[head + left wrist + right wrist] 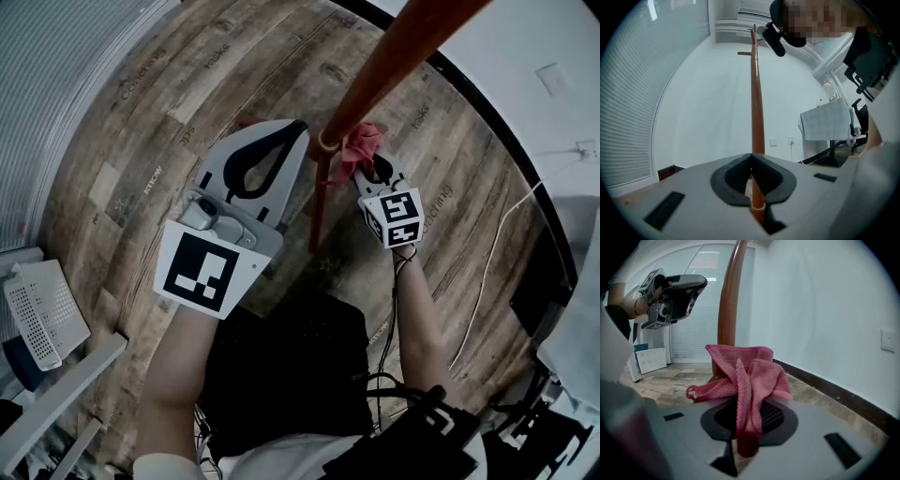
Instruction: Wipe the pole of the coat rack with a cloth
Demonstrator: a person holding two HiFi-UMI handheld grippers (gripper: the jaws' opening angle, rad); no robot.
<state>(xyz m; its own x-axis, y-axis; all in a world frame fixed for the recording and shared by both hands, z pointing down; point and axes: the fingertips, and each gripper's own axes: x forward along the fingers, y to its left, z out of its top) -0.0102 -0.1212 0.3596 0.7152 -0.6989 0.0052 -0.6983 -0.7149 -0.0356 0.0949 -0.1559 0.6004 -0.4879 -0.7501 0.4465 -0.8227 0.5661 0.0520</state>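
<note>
Right gripper view, fingers [774, 419] pinching cloth [746, 373]

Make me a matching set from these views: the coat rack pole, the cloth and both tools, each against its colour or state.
Things:
1. coat rack pole
2. cloth
3. left tool
4. right tool

Colour or state:
A. jaws clamped on fabric
B. reddish-brown
C. pink and bunched up
D. jaws together, nothing pinched

Pairs: 1-B, 2-C, 3-D, 4-A
</note>
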